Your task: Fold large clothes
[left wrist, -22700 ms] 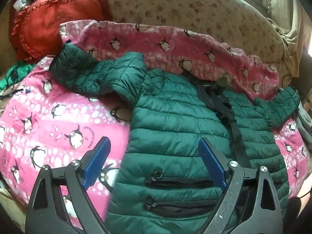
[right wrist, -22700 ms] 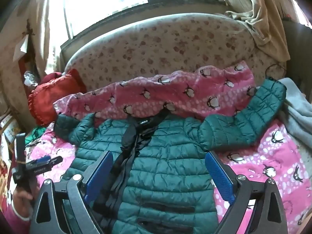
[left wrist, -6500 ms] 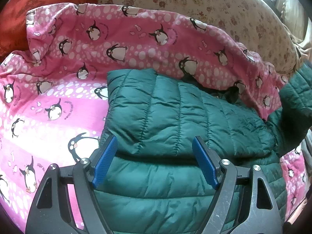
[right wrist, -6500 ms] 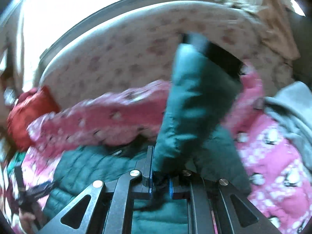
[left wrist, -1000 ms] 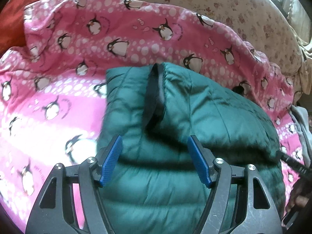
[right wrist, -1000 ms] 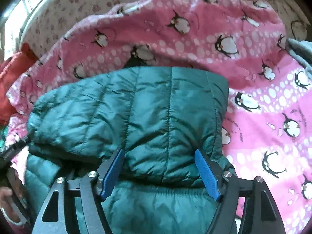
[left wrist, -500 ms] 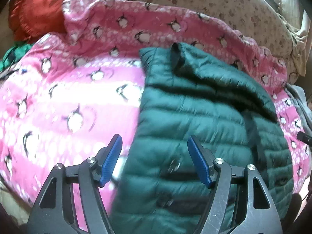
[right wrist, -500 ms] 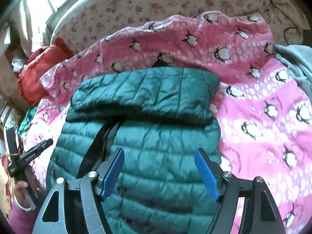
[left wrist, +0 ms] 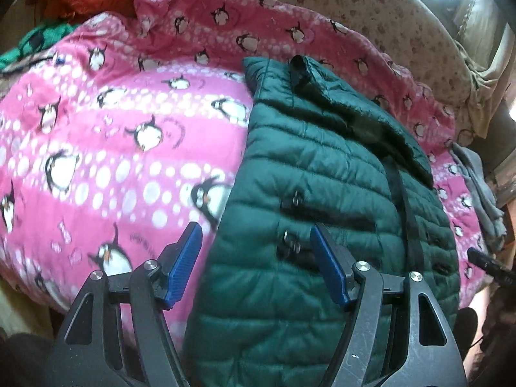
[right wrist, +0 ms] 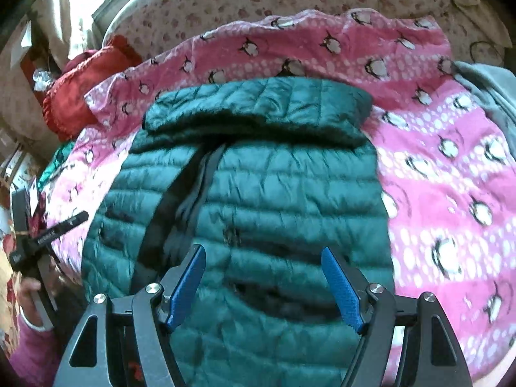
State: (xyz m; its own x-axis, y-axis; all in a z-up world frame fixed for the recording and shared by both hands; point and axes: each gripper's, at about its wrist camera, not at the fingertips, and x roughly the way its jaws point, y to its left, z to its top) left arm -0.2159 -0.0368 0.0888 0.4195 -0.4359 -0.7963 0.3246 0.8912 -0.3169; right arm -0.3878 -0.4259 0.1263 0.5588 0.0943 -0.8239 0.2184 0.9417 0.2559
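Since half a second ago you have drawn both grippers back a little further, so the green puffer jacket (left wrist: 329, 174) fills more of each view; a second ago your jaws sat right over the folded sleeves, and now those sleeves lie well ahead of them across the jacket's top. The jacket rests front up on the pink penguin blanket (left wrist: 106, 148), its black zipper running toward you.

Your left wrist view shows the jacket's left edge passing between the jaws, with blanket ahead of the left finger and two pocket zipper pulls just ahead of the right finger. It also catches the grey garment (left wrist: 480, 187) far off to the right. Your right wrist view shows instead the red cushion (right wrist: 87, 87) far ahead to the left, and your left gripper (right wrist: 48, 235) seen from outside, beside the jacket's edge.

Your left gripper (left wrist: 256, 267) is spread wide, holding nothing, hovering above jacket and blanket. Your right gripper (right wrist: 262, 287) is equally wide apart and empty, its blue pads (right wrist: 342, 287) over the jacket's lower front, the zipper lying ahead and left of them
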